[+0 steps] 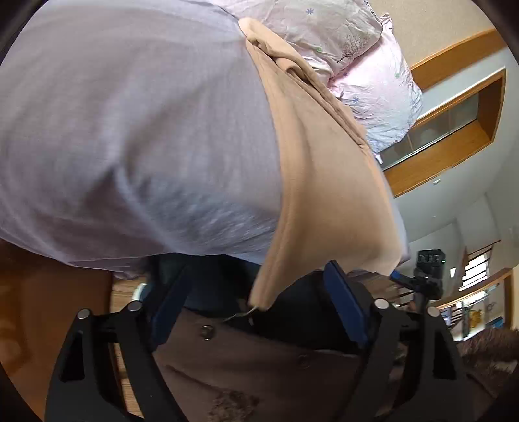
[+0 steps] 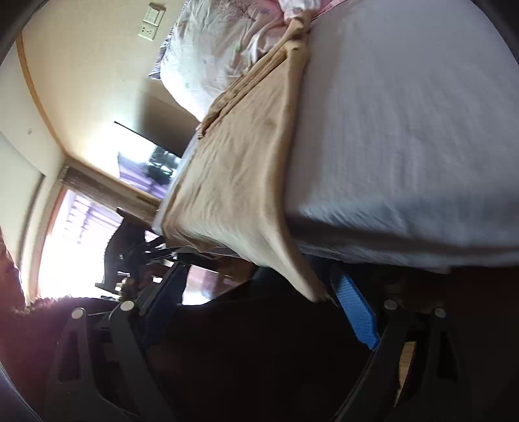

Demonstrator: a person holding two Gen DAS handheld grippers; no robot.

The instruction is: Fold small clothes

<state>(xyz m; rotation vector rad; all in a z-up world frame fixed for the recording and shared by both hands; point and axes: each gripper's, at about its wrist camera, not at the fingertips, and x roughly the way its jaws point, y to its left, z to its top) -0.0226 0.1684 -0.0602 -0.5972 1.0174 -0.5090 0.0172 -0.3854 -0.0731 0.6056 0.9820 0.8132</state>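
- While both cameras are tilted steeply, each shows the same tan garment (image 1: 311, 181) spread along the edge of a bed covered with a pale lilac sheet (image 1: 129, 130).
- From the left wrist camera, the left gripper (image 1: 259, 311) has its two fingers set wide apart; one lower corner of the garment droops into the gap between them, and no finger is pressed on the cloth.
- A loose thread hangs from that corner, just above a brown buttoned coat (image 1: 259, 363) that fills the space below the gripper.
- From the right wrist camera, the right gripper (image 2: 259, 308) is also spread wide; the garment's (image 2: 233, 181) other lower corner tapers down to a tip right beside the blue pad (image 2: 356, 311) of one finger, and whether it touches the pad cannot be told.
- The opposite finger of the right gripper is lost in dark shadow.
- At the far end of the garment, its cloth is bunched in folds against floral pink-and-white pillows (image 1: 366, 71).
- Beyond the bed, the left view shows a wood-framed window (image 1: 454, 130), and the right view a bright window (image 2: 71, 246) and wall switches (image 2: 150, 22).
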